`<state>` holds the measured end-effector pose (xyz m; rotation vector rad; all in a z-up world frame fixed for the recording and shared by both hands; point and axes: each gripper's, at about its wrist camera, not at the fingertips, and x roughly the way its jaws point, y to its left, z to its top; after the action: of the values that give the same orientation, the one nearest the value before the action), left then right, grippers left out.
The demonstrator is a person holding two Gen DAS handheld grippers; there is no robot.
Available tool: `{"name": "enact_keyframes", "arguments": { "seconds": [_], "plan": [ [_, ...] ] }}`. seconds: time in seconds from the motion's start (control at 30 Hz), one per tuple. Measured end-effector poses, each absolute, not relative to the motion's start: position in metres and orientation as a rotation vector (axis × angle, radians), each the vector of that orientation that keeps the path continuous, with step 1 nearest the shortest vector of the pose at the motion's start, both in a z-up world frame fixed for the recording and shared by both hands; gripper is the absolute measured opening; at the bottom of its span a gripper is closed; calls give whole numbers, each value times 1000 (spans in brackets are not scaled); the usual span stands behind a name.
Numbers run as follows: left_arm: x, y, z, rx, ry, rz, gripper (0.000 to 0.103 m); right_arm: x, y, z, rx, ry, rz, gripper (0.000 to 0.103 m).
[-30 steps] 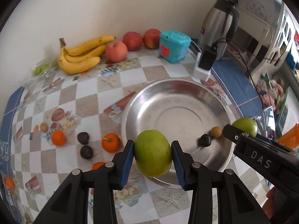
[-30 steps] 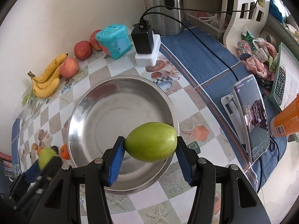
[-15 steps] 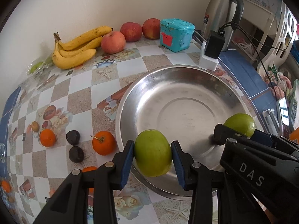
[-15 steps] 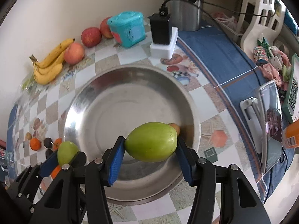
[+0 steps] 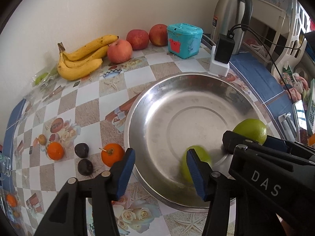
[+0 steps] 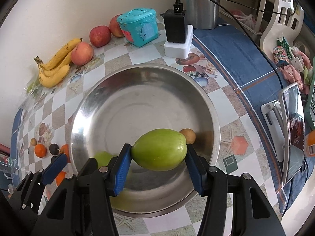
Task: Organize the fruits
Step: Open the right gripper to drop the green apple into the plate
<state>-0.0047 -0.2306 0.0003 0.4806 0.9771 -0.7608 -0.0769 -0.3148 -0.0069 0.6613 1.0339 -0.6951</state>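
Fruit status: one green fruit [image 5: 198, 155] sits blurred inside the steel basin [image 5: 157, 102], near its front wall, partly behind the left gripper's right pad. Left gripper [image 5: 160, 169] has fingers spread wide, nothing between them. Right gripper [image 6: 157, 158] is clamped on the second green fruit [image 6: 159, 149], held over the basin's front half, a small brown fruit [image 6: 188, 134] just behind it.

Step in hand, as I read it: set the second fruit down. Lower it close to the basin floor before opening, since round fruit on smooth steel will likely roll. Aim for bare metal, apart from the loose fruit and the brown one. Oranges [image 5: 112, 154], dark plums [image 5: 81, 150], bananas [image 5: 82, 59] and apples [image 5: 120, 51] sit on the table outside the basin.
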Motion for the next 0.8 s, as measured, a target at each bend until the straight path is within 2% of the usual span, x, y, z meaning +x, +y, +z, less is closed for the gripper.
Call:
{"name": "enact_keyframes", "arguments": {
  "seconds": [0.63,0.8],
  "plan": [
    [22,-206,-5,418,1051,-623,65,-69,-296,30,563,922,-639,56],
    [35,-190,2,364,1067,-560,71,-70,-292,40,547,896,-630,56]
  ]
}}
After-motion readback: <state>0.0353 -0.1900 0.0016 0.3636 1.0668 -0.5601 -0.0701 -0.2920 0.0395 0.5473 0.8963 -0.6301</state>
